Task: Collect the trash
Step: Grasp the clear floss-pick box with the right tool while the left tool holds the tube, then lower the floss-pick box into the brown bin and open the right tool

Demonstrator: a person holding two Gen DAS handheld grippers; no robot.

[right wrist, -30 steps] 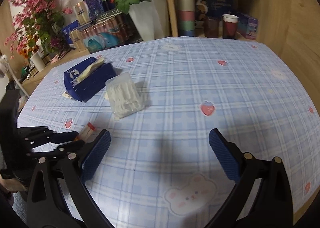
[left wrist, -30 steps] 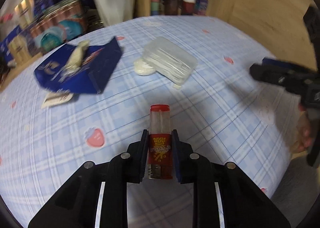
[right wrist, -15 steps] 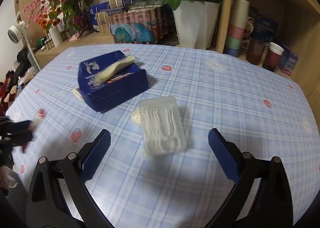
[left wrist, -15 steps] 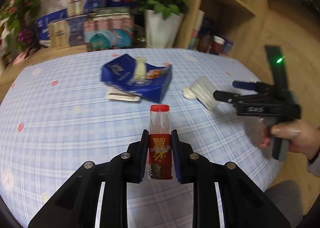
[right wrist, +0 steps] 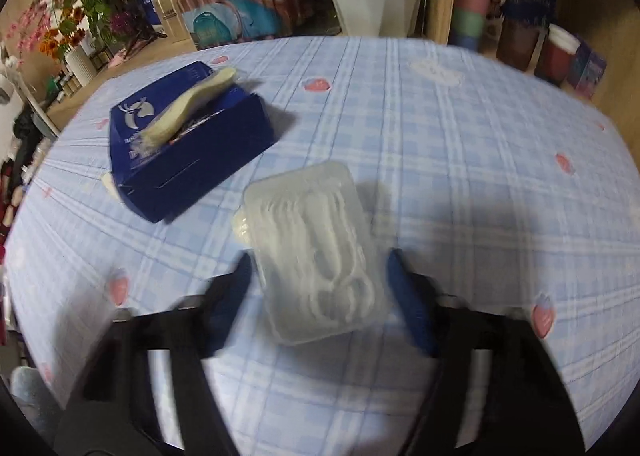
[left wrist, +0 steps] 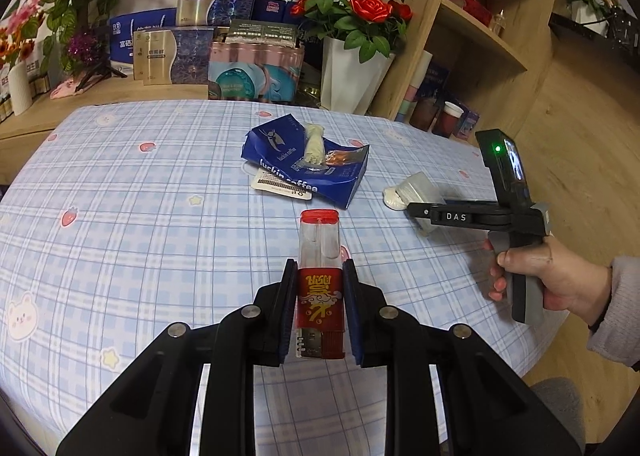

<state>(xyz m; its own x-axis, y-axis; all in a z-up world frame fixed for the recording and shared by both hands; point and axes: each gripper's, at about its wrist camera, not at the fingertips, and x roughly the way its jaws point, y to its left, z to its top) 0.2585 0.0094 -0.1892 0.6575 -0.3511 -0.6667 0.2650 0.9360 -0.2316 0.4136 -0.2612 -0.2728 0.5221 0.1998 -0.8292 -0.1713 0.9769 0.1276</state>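
My left gripper (left wrist: pixel 319 308) is shut on a small red and clear plastic container (left wrist: pixel 319 276) with a red cap, held above the checked tablecloth. In the right wrist view a clear plastic box of white floss picks (right wrist: pixel 316 252) lies on the cloth between the two fingers of my right gripper (right wrist: pixel 320 292). Its jaws are closing, and a small gap shows on each side of the box. In the left wrist view, the same clear box (left wrist: pixel 420 188) lies under the right gripper (left wrist: pixel 416 210), which a hand (left wrist: pixel 552 276) holds.
A torn blue coffee box (right wrist: pixel 188 140) with a pale wrapper in it lies left of the clear box, a white label (left wrist: pixel 280 186) beside it. A white blob (left wrist: pixel 394 198) sits by the clear box. Flower vase, boxes and a wooden shelf with cups stand behind the table.
My right gripper moved forward over the table to the clear box and its fingers narrowed around it. My left gripper, still holding the red container, rose and turned.
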